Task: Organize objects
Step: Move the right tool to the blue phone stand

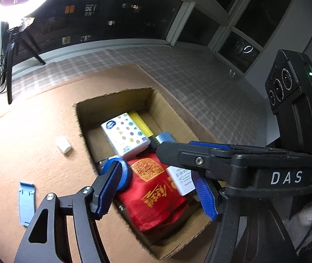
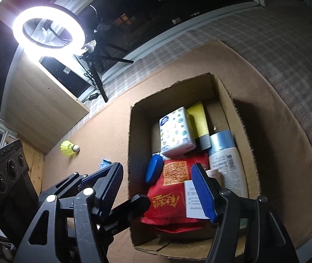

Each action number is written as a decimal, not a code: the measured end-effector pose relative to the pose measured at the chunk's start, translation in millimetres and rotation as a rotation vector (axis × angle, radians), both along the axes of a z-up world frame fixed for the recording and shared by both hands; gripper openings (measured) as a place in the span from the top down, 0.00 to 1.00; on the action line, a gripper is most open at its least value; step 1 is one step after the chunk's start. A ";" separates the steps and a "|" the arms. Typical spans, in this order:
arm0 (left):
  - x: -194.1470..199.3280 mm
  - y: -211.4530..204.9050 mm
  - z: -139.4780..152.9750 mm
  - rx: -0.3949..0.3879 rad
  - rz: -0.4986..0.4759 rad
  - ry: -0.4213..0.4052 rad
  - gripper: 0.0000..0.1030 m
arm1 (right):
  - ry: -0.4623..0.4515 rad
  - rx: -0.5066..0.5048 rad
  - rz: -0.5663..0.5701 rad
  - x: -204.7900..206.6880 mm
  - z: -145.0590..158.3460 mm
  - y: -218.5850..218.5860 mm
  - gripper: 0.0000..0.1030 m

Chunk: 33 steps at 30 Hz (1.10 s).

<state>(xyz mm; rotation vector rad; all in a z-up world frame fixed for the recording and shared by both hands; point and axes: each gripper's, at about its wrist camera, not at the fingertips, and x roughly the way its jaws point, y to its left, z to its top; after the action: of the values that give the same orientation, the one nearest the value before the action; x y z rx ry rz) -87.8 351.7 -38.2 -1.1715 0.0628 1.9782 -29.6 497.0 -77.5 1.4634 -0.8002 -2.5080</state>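
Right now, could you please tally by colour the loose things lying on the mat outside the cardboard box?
White: 1, a small white cylinder
Light blue: 1, a flat plastic cover
Yellow: 1, a shuttlecock with a white tip
Total: 3 on the mat, outside the cardboard box.

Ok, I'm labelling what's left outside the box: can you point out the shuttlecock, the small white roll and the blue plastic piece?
shuttlecock (image 2: 69, 148): right wrist view, on its yellow skirt.
small white roll (image 1: 63, 144): left wrist view, on its side.
blue plastic piece (image 1: 26, 203): left wrist view, mid-length on its flat face.
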 end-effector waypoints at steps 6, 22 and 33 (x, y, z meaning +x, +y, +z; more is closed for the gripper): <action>-2.1 -30.3 -0.4 -0.011 0.045 -0.005 0.33 | 0.004 -0.014 0.022 -1.7 1.2 -17.8 0.41; -21.6 -164.8 -19.8 -0.094 0.277 -0.058 0.25 | 0.012 -0.040 0.130 -12.7 3.3 -102.7 0.41; -36.6 -215.4 -44.7 -0.135 0.315 -0.097 0.26 | -0.081 -0.077 0.176 -39.1 -26.6 -170.2 0.41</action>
<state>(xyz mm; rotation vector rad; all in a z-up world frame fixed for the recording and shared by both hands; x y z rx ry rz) -124.4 136.3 -82.8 -1.4349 -0.0411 2.2132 -68.7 326.8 -104.1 1.5457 -0.7358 -2.2782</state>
